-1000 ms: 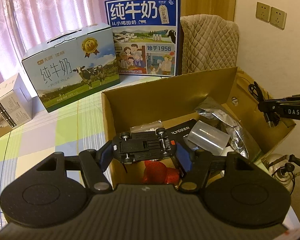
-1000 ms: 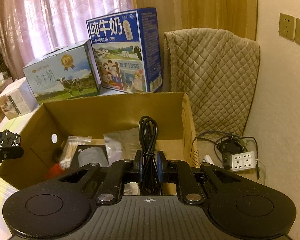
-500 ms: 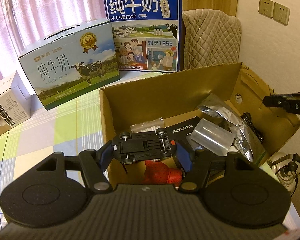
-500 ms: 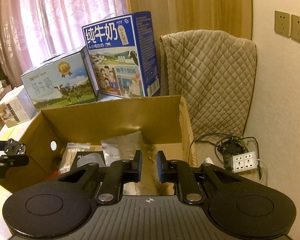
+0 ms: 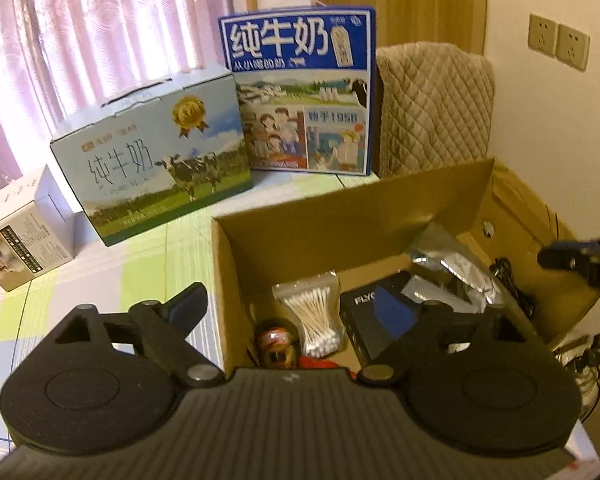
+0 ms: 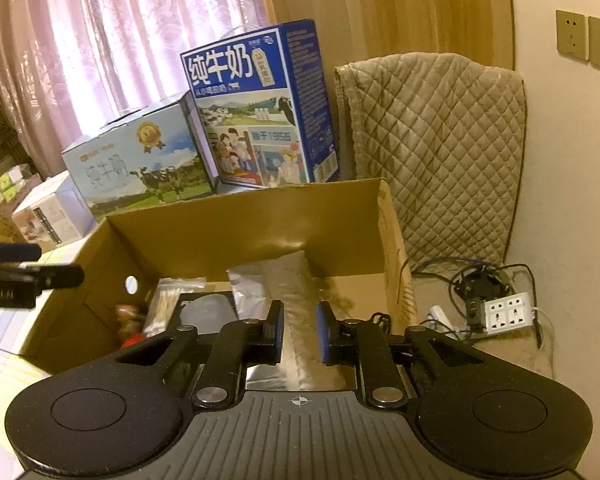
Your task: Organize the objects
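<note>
The left gripper [image 5: 296, 312] has let go of the small black toy car and now gapes wide and empty over the open brown cardboard box [image 5: 340, 216] on the desk; the car has probably dropped among the clear bag of cotton swabs [image 5: 316, 316] and black carton, though I can't spot it. The right gripper [image 6: 299, 330], parted and empty too, hovers above the crinkled silver foil pouch [image 6: 272, 280], its black cable already dropped in.

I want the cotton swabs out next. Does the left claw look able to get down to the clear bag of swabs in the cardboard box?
Probably yes. The left claw is open and empty above the brown cardboard box, and the clear bag of cotton swabs lies uncovered on top, just ahead of it.
</note>
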A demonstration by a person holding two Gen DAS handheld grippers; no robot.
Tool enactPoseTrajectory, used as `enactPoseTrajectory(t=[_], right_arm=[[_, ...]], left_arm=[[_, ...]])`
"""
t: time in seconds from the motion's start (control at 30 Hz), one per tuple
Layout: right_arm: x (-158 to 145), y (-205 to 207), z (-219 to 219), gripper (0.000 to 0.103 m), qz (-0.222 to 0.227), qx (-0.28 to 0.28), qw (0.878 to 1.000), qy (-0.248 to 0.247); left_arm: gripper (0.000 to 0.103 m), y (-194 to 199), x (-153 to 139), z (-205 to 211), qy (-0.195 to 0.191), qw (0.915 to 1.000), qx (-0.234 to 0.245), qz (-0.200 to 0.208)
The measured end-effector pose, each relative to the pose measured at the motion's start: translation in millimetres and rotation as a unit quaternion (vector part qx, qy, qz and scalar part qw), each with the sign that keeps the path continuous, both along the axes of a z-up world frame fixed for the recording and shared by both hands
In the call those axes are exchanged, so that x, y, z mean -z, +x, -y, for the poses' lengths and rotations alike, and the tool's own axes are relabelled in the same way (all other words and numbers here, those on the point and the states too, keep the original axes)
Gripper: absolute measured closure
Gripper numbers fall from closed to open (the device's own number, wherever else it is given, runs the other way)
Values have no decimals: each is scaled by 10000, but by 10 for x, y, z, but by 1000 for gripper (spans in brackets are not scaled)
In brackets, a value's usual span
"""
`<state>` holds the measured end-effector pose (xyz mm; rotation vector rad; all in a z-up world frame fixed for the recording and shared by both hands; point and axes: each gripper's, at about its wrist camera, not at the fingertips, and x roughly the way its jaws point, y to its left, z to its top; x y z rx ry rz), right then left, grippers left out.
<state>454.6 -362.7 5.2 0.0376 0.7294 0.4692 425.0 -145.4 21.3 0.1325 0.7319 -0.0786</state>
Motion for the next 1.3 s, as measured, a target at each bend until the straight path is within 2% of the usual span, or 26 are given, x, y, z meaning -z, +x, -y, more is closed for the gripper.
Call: enactPoseTrajectory(t=[0.07, 0.17, 0.23, 0.33, 0.63, 0.87, 1.03, 1.3], right_arm=[[-17, -40, 10, 83, -26, -50, 9999, 95], [-54, -111, 28, 68, -26, -122, 9996, 246], [-78, -168, 39, 52, -7, -131, 9994, 316], [-110, -262, 47, 44, -14, -252, 9988, 424], [-110, -482, 34, 35, -70, -489, 9978, 437], [-81, -689, -19, 32, -112, -417, 9988, 241], [-126, -880, -85, 31, -138, -396, 9987, 273], [-181, -1340, -404, 31, -267, -542, 9979, 241]], left_arm=[[7, -29, -60, -18, 2, 10000, -52, 69], [4, -91, -141, -34, -29, 9999, -96, 107], [2, -151, -186, -35, -41, 9998, -129, 136], [1, -268, -240, -32, -82, 9997, -192, 136], [1, -711, -260, -51, -152, 9989, -452, 46], [1, -1041, -252, -124, -117, 9979, -635, 7], [1, -1273, -218, -259, -195, 9975, -674, -56], [1, -1700, -153, -574, -296, 9953, -880, -278]])
